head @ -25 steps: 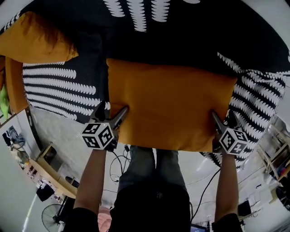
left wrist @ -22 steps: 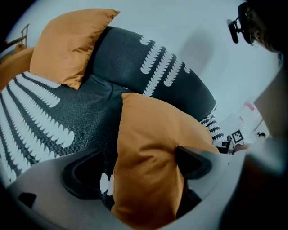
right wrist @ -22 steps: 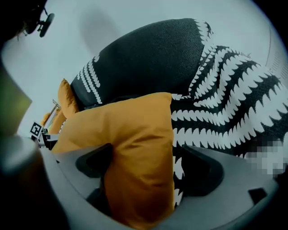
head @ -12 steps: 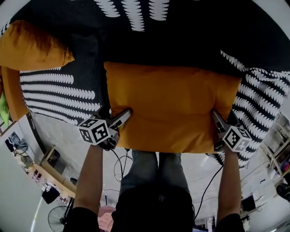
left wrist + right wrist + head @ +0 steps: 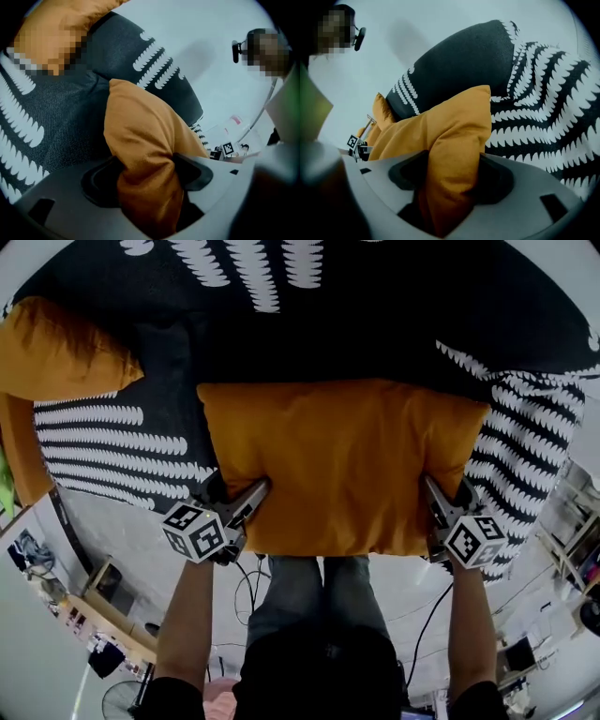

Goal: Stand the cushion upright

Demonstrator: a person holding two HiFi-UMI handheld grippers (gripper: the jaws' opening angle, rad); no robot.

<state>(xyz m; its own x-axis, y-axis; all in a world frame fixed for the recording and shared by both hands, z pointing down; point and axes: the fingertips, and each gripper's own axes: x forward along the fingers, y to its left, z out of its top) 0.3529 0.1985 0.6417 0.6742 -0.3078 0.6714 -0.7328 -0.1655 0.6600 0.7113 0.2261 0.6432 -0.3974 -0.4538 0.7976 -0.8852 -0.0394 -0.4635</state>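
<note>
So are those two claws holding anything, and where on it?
Yes, the cushion. The left gripper pinches its near left corner, the right gripper its near right corner; both pairs of jaws are closing on the fabric.

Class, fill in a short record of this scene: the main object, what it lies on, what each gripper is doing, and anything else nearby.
Main object: orange cushion, lying on the seat, not yet stood upright
Surface: black cover with white leaf pattern
Left gripper: jaws closing, the cushion's near left corner bunched between them
Right gripper: jaws closing, the cushion's near right corner bunched between them
Nearby: second orange cushion at the upper left, apart from the first
</note>
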